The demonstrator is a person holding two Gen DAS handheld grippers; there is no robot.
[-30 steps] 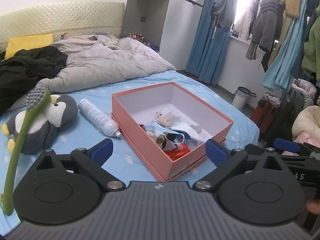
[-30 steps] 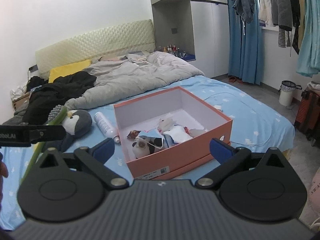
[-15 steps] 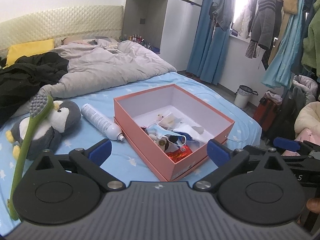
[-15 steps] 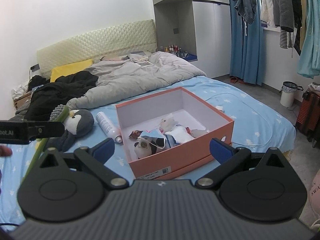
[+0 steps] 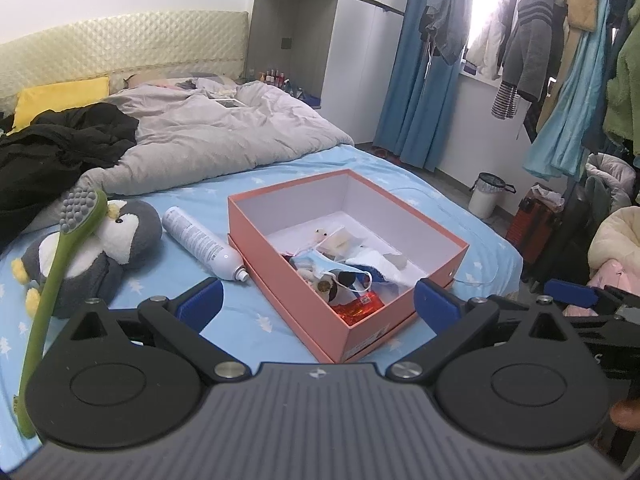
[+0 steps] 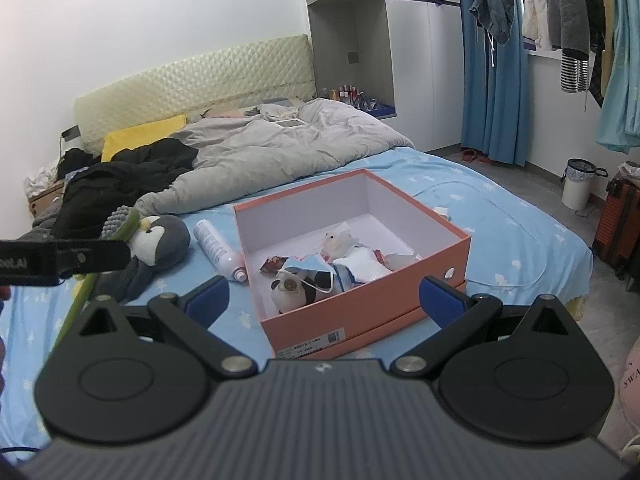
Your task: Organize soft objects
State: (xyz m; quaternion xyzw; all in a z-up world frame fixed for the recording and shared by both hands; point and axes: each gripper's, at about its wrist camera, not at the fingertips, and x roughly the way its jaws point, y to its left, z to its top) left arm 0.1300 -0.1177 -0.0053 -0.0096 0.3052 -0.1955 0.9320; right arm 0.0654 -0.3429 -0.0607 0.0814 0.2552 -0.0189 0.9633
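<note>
An open pink box (image 5: pixel 400 312) (image 6: pixel 362 312) stands on the blue bed and holds a face mask (image 5: pixel 320 266), a small panda plush (image 6: pixel 294 288), white cloth (image 6: pixel 366 268) and other small items. A grey penguin plush (image 5: pixel 100 248) (image 6: pixel 160 244) lies left of the box, with a white spray bottle (image 5: pixel 200 242) (image 6: pixel 218 248) between them. A green long-handled brush (image 5: pixel 56 272) rests over the penguin. My left gripper (image 5: pixel 318 304) is open and empty, held above the bed before the box. My right gripper (image 6: pixel 326 296) is open and empty, also before the box.
A grey duvet (image 5: pixel 208 136), black clothes (image 5: pixel 52 152) and a yellow pillow (image 5: pixel 60 98) lie at the bed's head. Hanging clothes (image 5: pixel 560 60), blue curtains (image 6: pixel 492 80), a white bin (image 6: pixel 576 188) and a suitcase (image 5: pixel 536 220) stand to the right.
Both grippers have drawn back and risen slightly, so the box and penguin sit a little farther off. Both stay open and empty.
</note>
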